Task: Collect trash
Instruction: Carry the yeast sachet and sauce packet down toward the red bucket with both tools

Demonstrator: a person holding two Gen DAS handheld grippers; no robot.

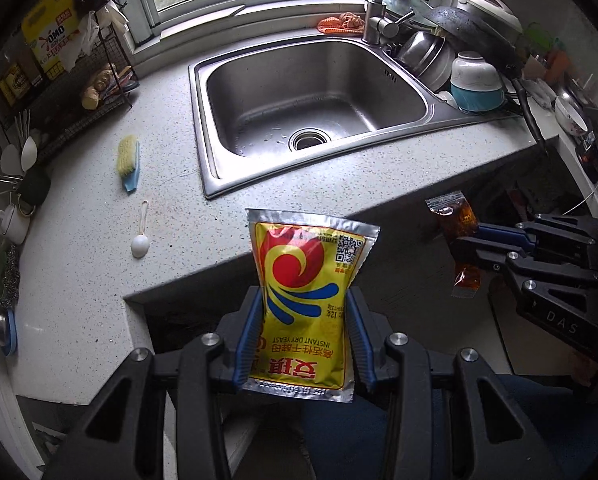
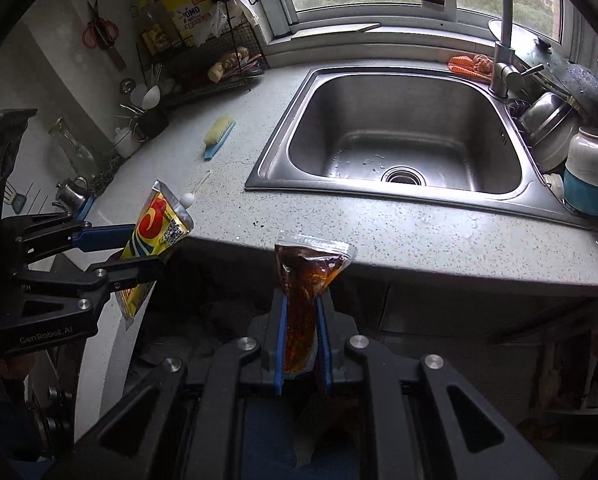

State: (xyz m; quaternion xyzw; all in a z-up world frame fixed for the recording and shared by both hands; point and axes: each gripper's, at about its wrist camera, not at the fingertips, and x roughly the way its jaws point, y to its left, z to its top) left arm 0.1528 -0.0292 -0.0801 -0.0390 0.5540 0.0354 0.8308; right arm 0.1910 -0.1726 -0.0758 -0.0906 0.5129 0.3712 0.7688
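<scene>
Yeast packet (image 1: 305, 300), light and limp, is clamped mid-body by left gripper (image 1: 305, 320); slippery sauce sachet (image 2: 305, 300), at 3 o'clock, by right gripper (image 2: 303, 320).

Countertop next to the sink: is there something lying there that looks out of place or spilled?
A white spoon and a scrub brush lie loose on the countertop, away from the utensil holder. Water drops sit in the sink. Nothing looks spilled on the counter.
</scene>
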